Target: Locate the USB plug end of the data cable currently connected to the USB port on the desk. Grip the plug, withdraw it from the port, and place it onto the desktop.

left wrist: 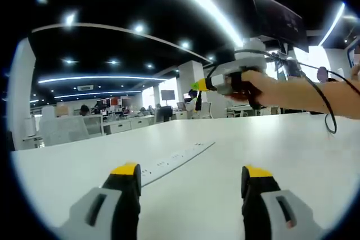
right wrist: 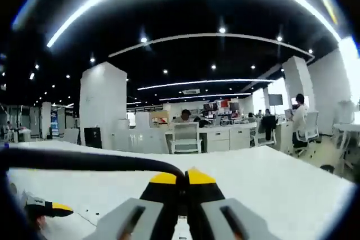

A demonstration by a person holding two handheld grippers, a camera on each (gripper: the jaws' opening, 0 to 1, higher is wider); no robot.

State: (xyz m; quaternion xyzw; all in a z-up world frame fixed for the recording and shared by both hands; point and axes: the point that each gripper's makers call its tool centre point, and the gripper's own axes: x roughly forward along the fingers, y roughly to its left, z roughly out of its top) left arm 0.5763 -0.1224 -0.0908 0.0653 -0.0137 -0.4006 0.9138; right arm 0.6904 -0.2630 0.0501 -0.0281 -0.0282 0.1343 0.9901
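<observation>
Two grippers in play here, both with yellow-tipped jaws, over a big white desk (left wrist: 270, 139) in an open-plan office.

From the left gripper view, the left gripper (left wrist: 192, 178) hangs low over the desktop with its jaws spread wide and nothing between them. Just beyond the left jaw, a long white power strip (left wrist: 174, 160) lies flat on the desk, running away on a diagonal. Honestly can't make out any USB plug or cable seated in it from here, it's too small and blurry. Further back and higher up, the right gripper (left wrist: 198, 85) is held in the air by a person's hand (left wrist: 256, 85), well above the desk surface, with a thin black cord (left wrist: 323, 102) looping down off the forearm.

From the right gripper view, the right gripper (right wrist: 181, 178) has its jaws pressed together, yellow tips touching. A thick black cable (right wrist: 84, 161) sweeps in from the left edge and ends right at the closed tips, so it looks like they're clamped on it, though the plug end itself is hidden behind the jaws. Down in the left corner the other gripper's tip (right wrist: 53, 209) pokes in just above the desk.

Background is rows of white workstations (right wrist: 197, 136), chairs, and a few people sitting or standing.
</observation>
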